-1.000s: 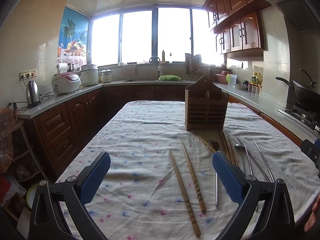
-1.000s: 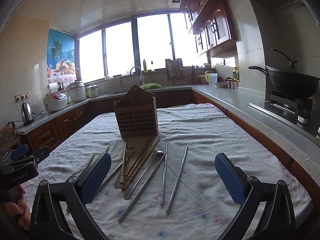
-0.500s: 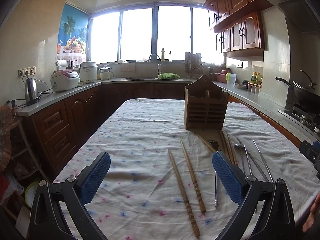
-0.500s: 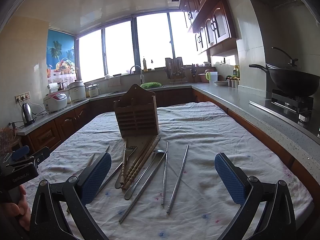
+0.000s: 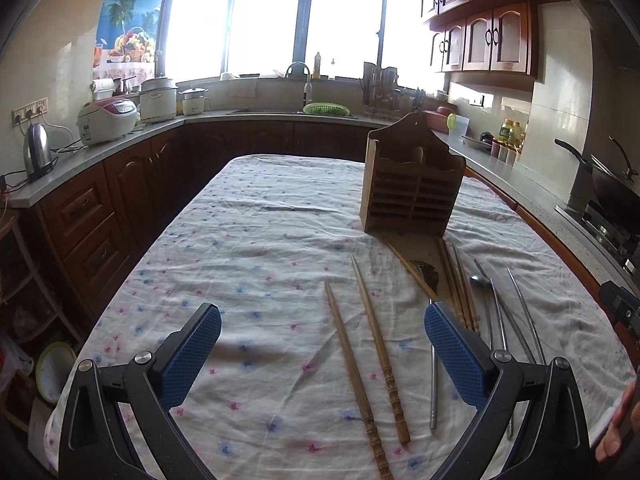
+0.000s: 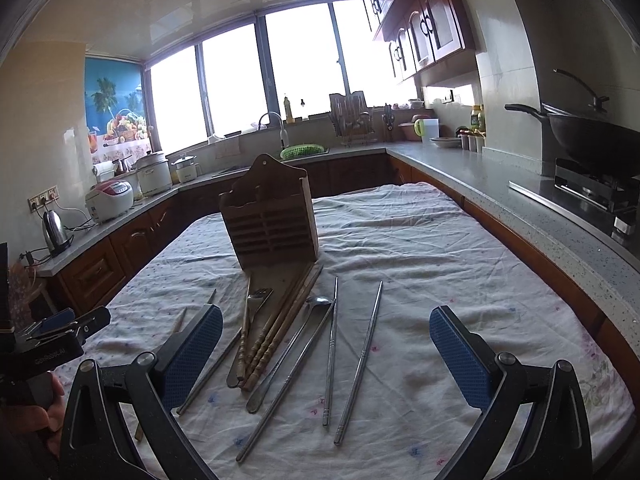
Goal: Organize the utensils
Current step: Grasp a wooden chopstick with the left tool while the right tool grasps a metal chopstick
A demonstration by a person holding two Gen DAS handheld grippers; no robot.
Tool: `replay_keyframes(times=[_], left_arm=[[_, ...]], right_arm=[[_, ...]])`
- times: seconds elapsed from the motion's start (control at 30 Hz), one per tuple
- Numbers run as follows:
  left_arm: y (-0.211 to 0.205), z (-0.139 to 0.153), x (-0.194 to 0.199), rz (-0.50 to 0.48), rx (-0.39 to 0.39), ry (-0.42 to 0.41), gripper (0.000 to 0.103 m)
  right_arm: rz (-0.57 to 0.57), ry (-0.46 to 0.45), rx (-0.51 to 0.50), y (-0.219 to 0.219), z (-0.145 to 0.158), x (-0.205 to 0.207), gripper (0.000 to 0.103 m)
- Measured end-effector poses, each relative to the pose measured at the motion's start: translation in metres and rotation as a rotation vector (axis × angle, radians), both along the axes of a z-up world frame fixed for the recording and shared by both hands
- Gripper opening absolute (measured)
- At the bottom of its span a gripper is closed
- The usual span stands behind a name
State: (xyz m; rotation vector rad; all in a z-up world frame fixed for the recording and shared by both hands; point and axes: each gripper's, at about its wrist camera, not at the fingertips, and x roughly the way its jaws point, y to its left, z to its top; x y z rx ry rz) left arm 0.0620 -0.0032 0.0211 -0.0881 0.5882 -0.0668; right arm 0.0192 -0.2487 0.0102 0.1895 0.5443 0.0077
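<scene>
Utensils lie loose on the cloth-covered worktop (image 5: 260, 216), fanned out from the foot of an upright wooden utensil holder (image 5: 412, 192).

Left wrist view:
- The left gripper (image 5: 320, 356) is released, jaws spread wide and holding nothing; both blue pads are above the cloth.
- Two wooden chopsticks (image 5: 360, 356) lie side by side between the jaws, running from 6 o'clock toward 12 o'clock, with carved ends nearest the camera.
- A bundle of wooden chopsticks (image 5: 456, 276), a fork (image 5: 426, 272) and a metal spoon (image 5: 480, 284) lie at about 1 o'clock, partly hidden behind the right-hand pad.
- The utensil holder stands at 1 o'clock, well apart from the gripper.

Right wrist view:
- The right gripper (image 6: 326, 356) is released, jaws wide and holding nothing.
- Between the jaws, from 11 o'clock round to 12 o'clock, lie the fork (image 6: 256, 304), the wooden chopstick bundle (image 6: 276, 332), the spoon (image 6: 296, 340) and the metal chopsticks (image 6: 360, 356). Handles point toward the camera.
- One metal chopstick crosses under the spoon's handle; whether they touch cannot be told.
- The utensil holder (image 6: 272, 220) stands at 11 o'clock beyond the utensils.
- The left gripper's body appears at 9 o'clock, at the worktop edge.
</scene>
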Motion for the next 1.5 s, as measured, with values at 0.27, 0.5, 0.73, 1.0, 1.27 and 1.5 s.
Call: replay_keyframes(times=[0.27,0.5,0.73,1.0,1.27,1.5], left_arm=[[0.003,0.006,0.043,-0.049,-0.025,0.094,0.096],[0.008,0.006,0.087,-0.089,-0.051,0.191,0.073],[0.000,-0.001,0.134,-0.134,-0.031,0.271,0.056],[-0.020,-0.035,0.195,-0.153,0.017,0.386,0.032],[-0.042,-0.050,0.208,-0.179,0.112,0.377,0.007],[-0.027,-0.036,0.194,-0.199,0.004,0.352,0.004]], right_arm=[[0.005,0.127,0.052,-0.016,-0.013,0.042,0.097],[0.012,0.227,0.091,-0.025,-0.027,0.088,0.074],[-0.018,0.370,0.057,-0.039,-0.060,0.131,0.046],[-0.022,0.472,0.047,-0.045,-0.092,0.162,0.032],[0.020,0.474,-0.116,-0.024,-0.095,0.175,0.014],[0.036,0.449,0.001,-0.033,-0.086,0.168,0.004]])
